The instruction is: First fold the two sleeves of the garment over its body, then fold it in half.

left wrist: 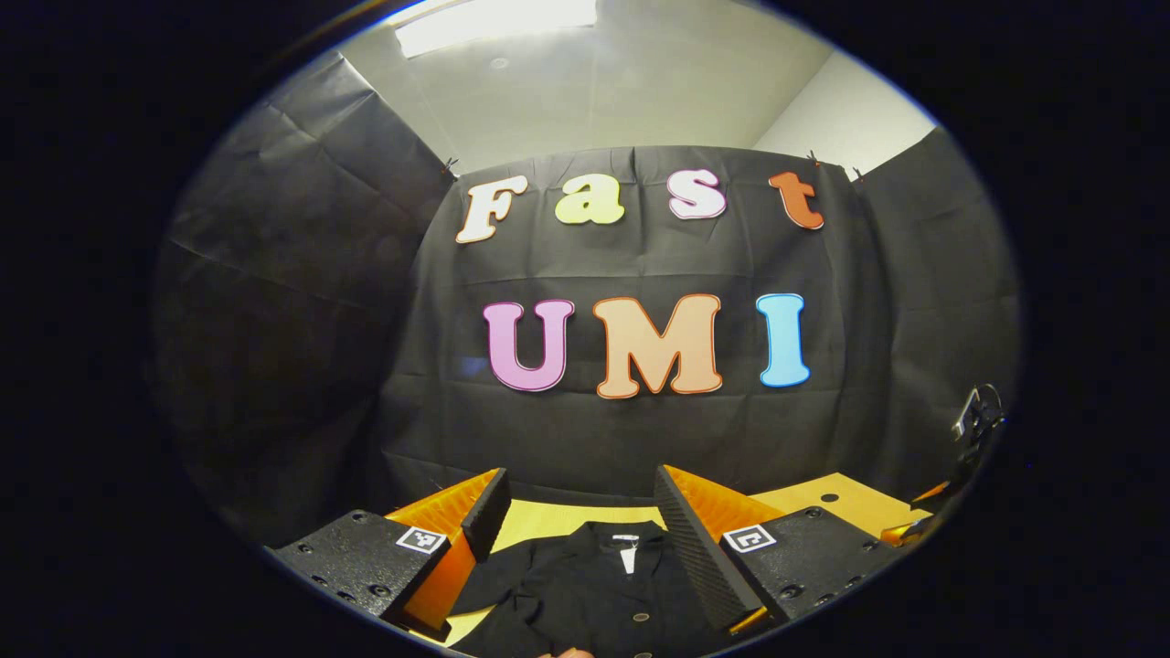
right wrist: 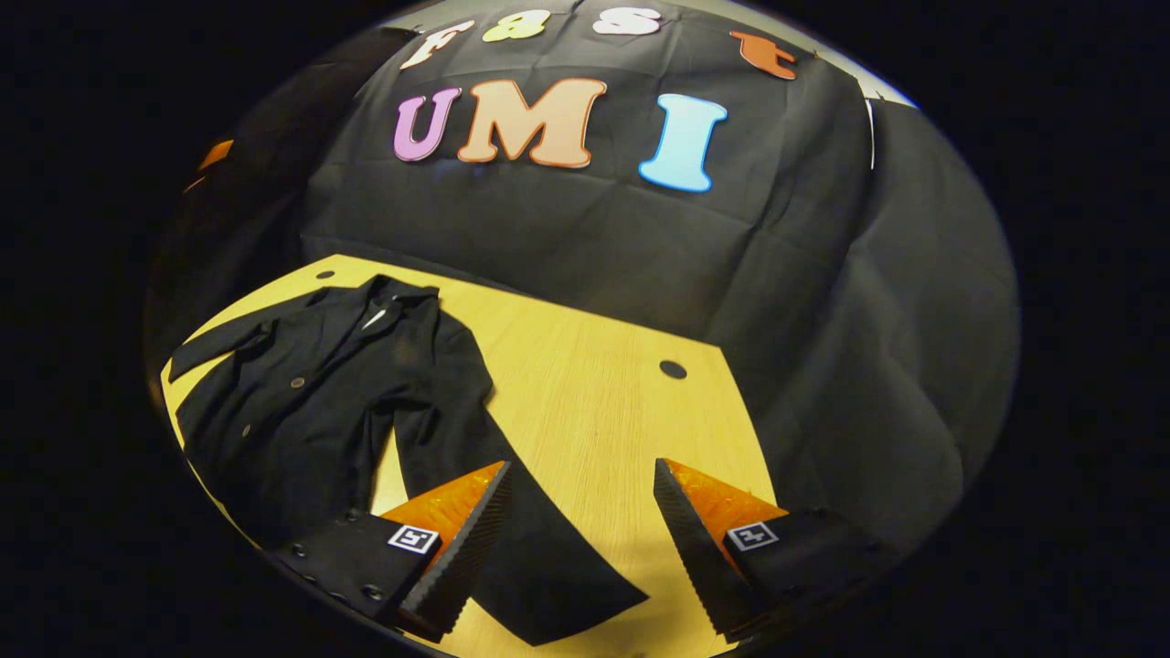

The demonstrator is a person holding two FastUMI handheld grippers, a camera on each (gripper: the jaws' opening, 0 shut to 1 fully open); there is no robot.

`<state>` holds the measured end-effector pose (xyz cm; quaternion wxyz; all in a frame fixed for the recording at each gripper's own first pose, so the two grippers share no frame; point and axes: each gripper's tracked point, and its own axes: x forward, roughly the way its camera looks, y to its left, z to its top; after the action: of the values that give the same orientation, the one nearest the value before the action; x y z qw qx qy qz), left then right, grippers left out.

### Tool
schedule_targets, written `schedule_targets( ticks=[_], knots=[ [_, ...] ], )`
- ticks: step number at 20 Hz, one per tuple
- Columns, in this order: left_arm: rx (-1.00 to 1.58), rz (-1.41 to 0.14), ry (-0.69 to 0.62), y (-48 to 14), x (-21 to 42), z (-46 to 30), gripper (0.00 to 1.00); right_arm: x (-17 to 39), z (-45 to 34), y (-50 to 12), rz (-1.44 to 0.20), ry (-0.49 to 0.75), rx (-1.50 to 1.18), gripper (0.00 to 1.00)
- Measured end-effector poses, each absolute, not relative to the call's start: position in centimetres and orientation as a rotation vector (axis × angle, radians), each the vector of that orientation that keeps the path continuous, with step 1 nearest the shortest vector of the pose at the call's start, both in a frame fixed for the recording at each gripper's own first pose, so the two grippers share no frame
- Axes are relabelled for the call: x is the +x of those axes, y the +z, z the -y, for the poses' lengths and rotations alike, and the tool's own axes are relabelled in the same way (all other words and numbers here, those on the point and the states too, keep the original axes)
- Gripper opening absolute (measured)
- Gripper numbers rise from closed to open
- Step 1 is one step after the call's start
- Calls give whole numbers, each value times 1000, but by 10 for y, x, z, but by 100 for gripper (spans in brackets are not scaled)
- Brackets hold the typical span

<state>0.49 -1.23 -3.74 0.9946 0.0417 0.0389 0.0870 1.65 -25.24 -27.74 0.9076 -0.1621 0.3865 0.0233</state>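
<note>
I have a black shirt (right wrist: 311, 393) lying flat on the desk (right wrist: 585, 384), buttons up, collar toward the far edge and the cloth wall. In the right gripper view it sits on the left part of the desk, and its nearer sleeve (right wrist: 512, 512) runs out straight and diagonal toward the near edge, ending just past my right gripper (right wrist: 580, 539). The other sleeve (right wrist: 215, 347) pokes out near the far left corner. Neither is folded yet, so I judge the first sleeve fold is the step in hand.

The right gripper's jaws stand released, wide apart, gripping nothing — one finger hangs over the sleeve cloth, the other over bare wood. The left gripper (left wrist: 580, 539) is likewise released, held over the shirt's chest with the collar and placket between its fingers, tilted up so it looks mostly at the wall.

To do this well, I would bring the right gripper down on the sleeve near the cuff, catching only the sleeve layer, and close firmly before lifting. I would then carry it low across the body so the crease falls at the shoulder seam, not partway down the arm. The left gripper could press the chest to stop the shirt from sliding — thin cloth on smooth wood probably drags easily. I would lay the cuff down flat and let go only once it rests on the body.
</note>
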Motion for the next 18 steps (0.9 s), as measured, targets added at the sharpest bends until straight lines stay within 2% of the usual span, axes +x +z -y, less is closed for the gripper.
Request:
schedule_targets(
  ticks=[9,18],
  knots=[
    [96,-93,204,-49,-5,40,94,-36,297,-358,-1072,83,-313,99],
    [133,-87,206,-46,-5,58,94,-62,309,-396,-1205,109,-235,100]
  ],
)
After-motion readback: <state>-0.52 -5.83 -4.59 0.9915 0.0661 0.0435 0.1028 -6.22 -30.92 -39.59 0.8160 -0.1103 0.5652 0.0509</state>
